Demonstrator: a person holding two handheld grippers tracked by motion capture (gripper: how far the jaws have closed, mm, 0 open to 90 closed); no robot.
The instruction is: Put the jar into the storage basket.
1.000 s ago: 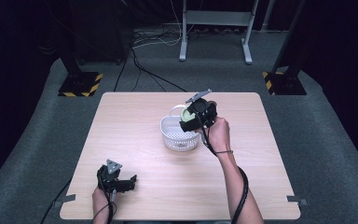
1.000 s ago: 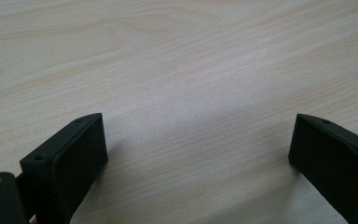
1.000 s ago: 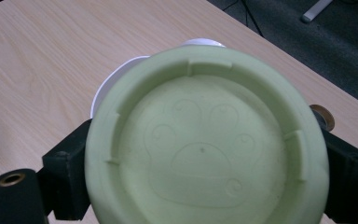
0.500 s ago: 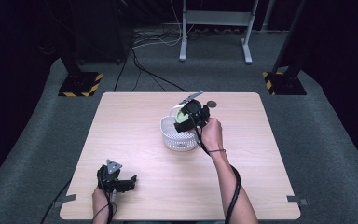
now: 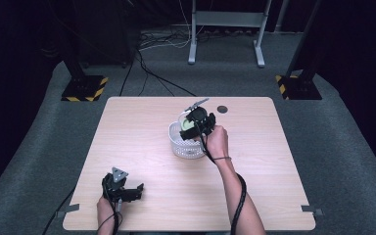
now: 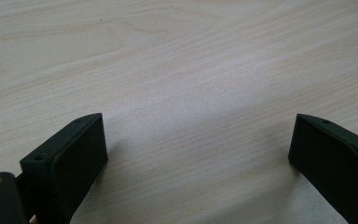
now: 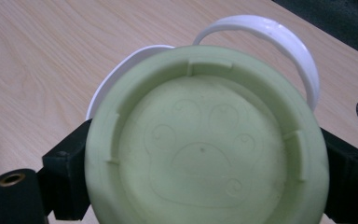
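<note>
The right claw (image 5: 194,125) was clamped on a pale green round piece (image 7: 207,144), a lid or cup bottom with a paw print moulded into it, its jaws pressing on opposite edges. It hung directly over the white mesh basket (image 5: 182,145), which sat near the middle of the worktop (image 5: 142,127). Whether the piece was going in or coming out could not be told from the pictures.

To do the step well, the person probably needed to keep the disc level and centred over the basket's opening, since the grip bore only on the narrow rim and a tilt could let it slip. Moving straight up or down, clear of the white rim and the raised white handle (image 7: 270,39) arching just behind the green piece, looked the safest line.

The left claw (image 5: 124,190) rested well away from the basket, at the near left part of the worktop, its jaws spread wide over bare wood and holding nothing.

Beyond the basket, on its far right side, a small dark round spot (image 5: 222,109) lay on the worktop, near but not touching it. Apart from the basket's own handle, little stood in the way.
</note>
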